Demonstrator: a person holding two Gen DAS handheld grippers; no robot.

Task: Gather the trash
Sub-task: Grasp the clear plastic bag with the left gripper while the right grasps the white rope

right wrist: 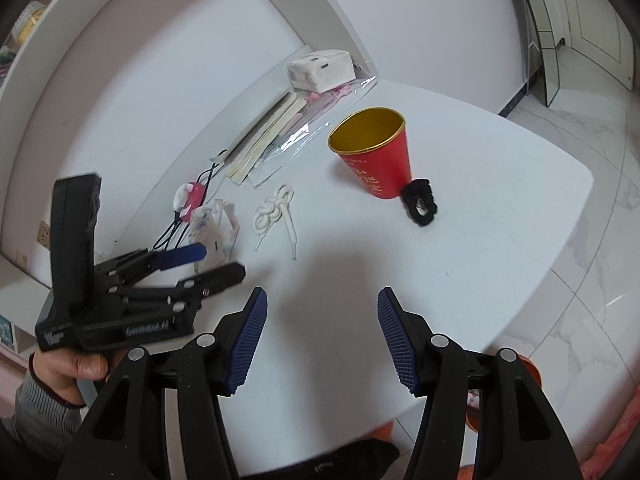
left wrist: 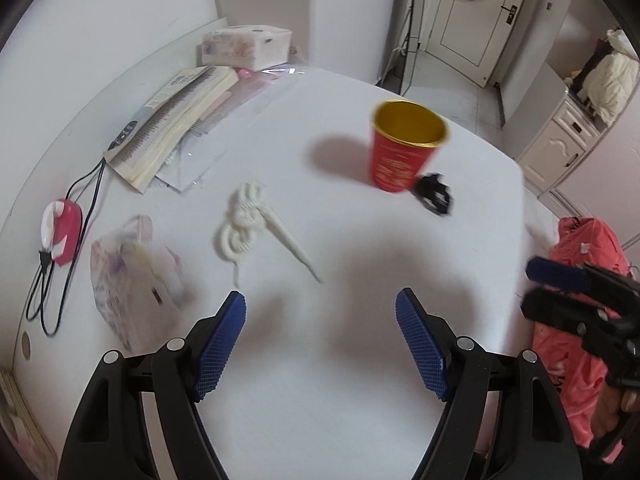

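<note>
1. two grippers, both empty. left gripper has its jaws spread wide over bare table at the bottom of its frame. right gripper is the same: wide gap, nothing between the pads.
2. from the left wrist view the right gripper sits at the right edge of the frame, off the table edge, in front of a pink bag. probably the trash bag, can't confirm.
3. candidate trash on the white table: red paper cup upright, centre of frame, gold inside, looks empty. black scrunchie touches its base on the right. white knotted cord is left of centre, apart from the cup. crumpled clear wrapper is further left, near a pink gadget with black cable.
4. books and tissue pack in the upper middle, against the wall. likely not trash.
5. handling, my read:
   - cup: light, thin wall, crushes easily. pinch the rim, one finger in, one out; tips if shoved.
   - cord: limp, light. grab the knotted clump, not the loose tails.
   - wrapper: near weightless, slippery film. pinch a raised fold.
   - scrunchie: soft, grippy, take it anywhere on the ring.
6. cord is nearest the left gripper, cup and scrunchie suit the right.
</note>
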